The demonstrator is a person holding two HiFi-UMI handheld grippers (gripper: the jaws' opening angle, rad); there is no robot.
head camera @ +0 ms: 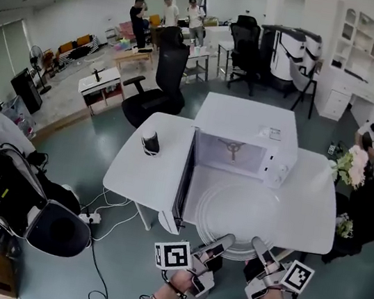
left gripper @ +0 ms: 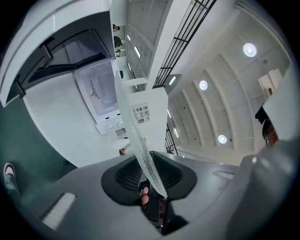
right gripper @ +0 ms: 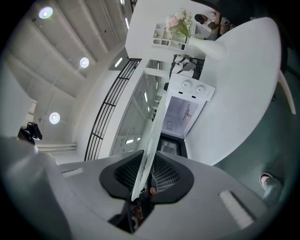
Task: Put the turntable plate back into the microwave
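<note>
I have both tools clamped on the turntable plate [head camera: 237,213]. The clear glass disc sits low in the centre of the head view, outside the microwave [head camera: 274,134] and directly in front of its open cavity. I cannot tell whether its underside touches the tabletop [head camera: 148,174] or hangs just above it.

The left tool [head camera: 223,241] grips the near rim left of centre. In its own view the jaws stand narrow, with the pads pressed on either face of the glass. The plate appears edge-on there, rising from between the pads towards the microwave at upper left.

The right tool [head camera: 258,245] grips the same near rim just to the right. It is also closed to a narrow gap on the glass, and in its view the plate's edge runs up towards the cavity at upper centre. The two tools sit side by side, near each other but apart.

The microwave stands at the middle of the head view, and its door [head camera: 184,180] is swung fully out on the left, seen nearly edge-on. Inside, a three-armed hub [head camera: 232,146] shows on the cavity floor. A small dark object [head camera: 150,144] lies on the tabletop to the left of the door, well apart from the plate. Flowers [head camera: 350,168] stand past the tabletop's right edge.
</note>
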